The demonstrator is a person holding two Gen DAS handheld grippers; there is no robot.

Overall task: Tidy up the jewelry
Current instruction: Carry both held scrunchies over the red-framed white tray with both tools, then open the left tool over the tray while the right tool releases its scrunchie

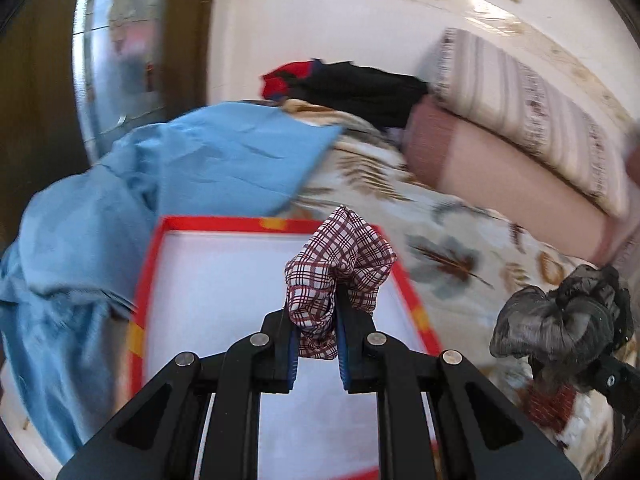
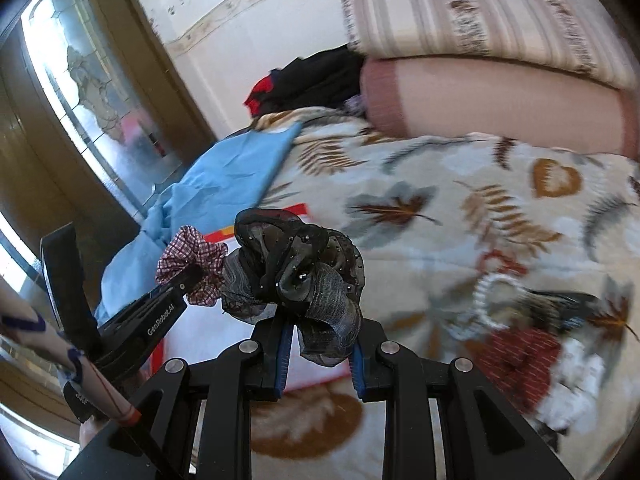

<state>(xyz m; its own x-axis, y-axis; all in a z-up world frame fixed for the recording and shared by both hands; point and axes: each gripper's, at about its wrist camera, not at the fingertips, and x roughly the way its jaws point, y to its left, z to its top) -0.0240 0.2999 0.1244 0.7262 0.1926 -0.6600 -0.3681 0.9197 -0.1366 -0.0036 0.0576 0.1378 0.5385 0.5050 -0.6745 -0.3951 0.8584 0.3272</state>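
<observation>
My left gripper [image 1: 318,344] is shut on a red-and-white plaid scrunchie [image 1: 340,268] and holds it above the red-rimmed white box [image 1: 224,280]. My right gripper [image 2: 320,356] is shut on a black sheer scrunchie [image 2: 296,264], held above the box's right edge [image 2: 260,234]. The black scrunchie [image 1: 560,316] also shows in the left wrist view at the right. The left gripper with the plaid scrunchie [image 2: 192,264] shows in the right wrist view to the left. On the bed to the right lie a pearl bracelet [image 2: 486,300] and a red scrunchie [image 2: 520,352].
The box lies on a leaf-patterned bedspread [image 2: 440,208]. A blue cloth [image 1: 160,184] lies left of the box. Two stacked pillows [image 1: 520,136] and dark clothes [image 1: 352,88] are at the back by the wall. A glass-panelled door [image 2: 92,92] is at the left.
</observation>
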